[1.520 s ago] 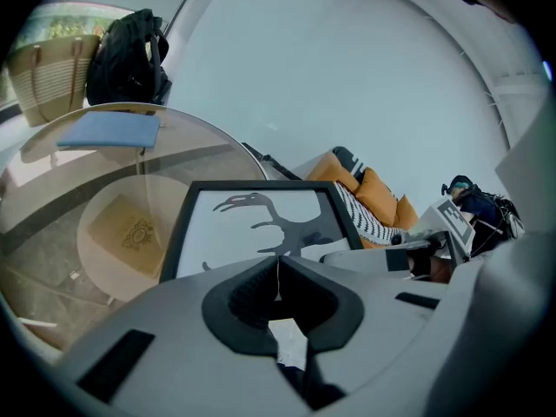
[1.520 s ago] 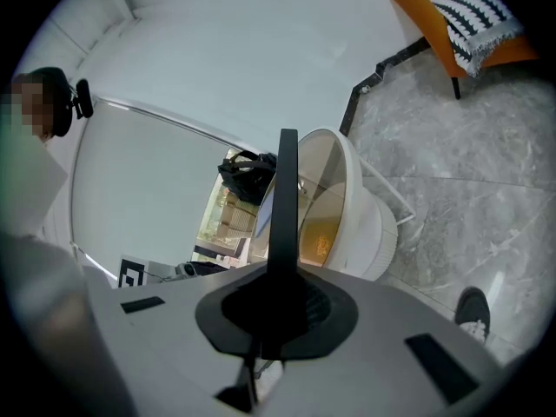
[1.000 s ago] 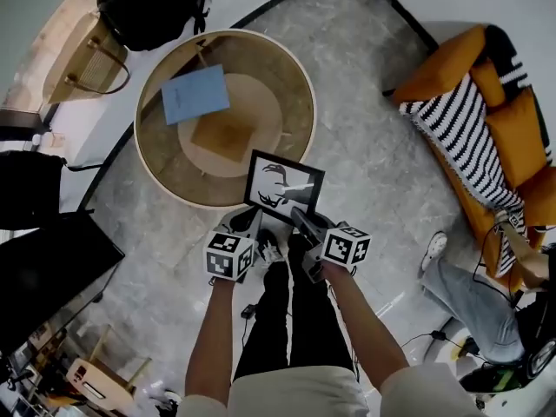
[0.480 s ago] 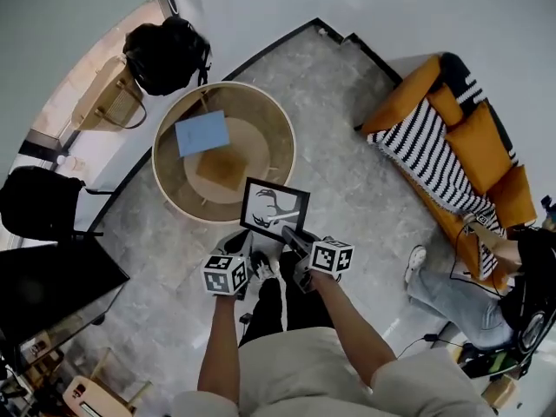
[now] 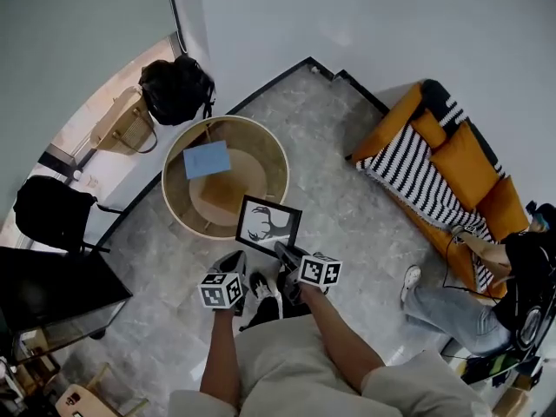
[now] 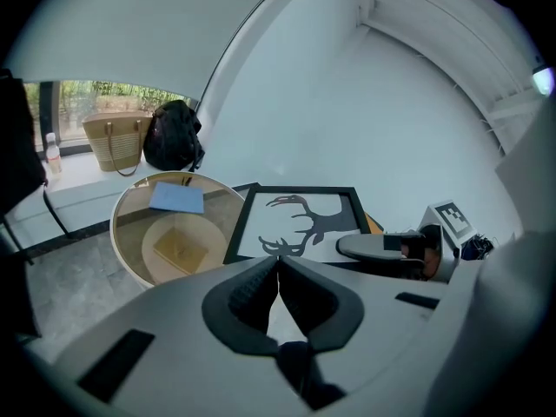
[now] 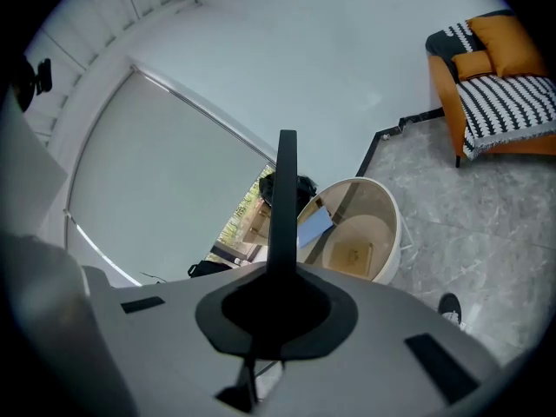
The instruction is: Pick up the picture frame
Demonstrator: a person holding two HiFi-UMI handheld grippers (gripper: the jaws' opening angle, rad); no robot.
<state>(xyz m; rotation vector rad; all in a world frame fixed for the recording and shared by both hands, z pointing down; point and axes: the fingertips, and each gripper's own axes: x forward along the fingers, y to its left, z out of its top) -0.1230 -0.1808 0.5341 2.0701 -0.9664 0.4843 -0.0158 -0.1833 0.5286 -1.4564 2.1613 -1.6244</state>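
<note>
The picture frame (image 5: 269, 224), black-rimmed with a deer-antler print on white, hangs in the air above the near rim of the round table. My right gripper (image 5: 282, 250) is shut on its lower right edge. In the right gripper view the frame (image 7: 285, 189) stands edge-on, rising out of the closed jaws (image 7: 281, 272). My left gripper (image 5: 236, 261) is at the frame's lower left corner. In the left gripper view its jaws (image 6: 276, 263) meet at the tips just under the frame's near edge (image 6: 304, 220). I cannot tell whether they touch the frame. The right gripper (image 6: 382, 246) lies across the frame's right side.
A round glass-topped table (image 5: 282, 168) holds a blue book (image 5: 207, 159). An orange sofa (image 5: 452, 159) with a striped blanket is at the right, with a seated person (image 5: 452, 307) near it. A black bag (image 5: 176, 88), woven bag (image 5: 126, 122) and black chair (image 5: 52, 211) line the left.
Both grippers and the frame have risen together; the table and floor look smaller and farther below. The right gripper's hold on the frame is unchanged.
</note>
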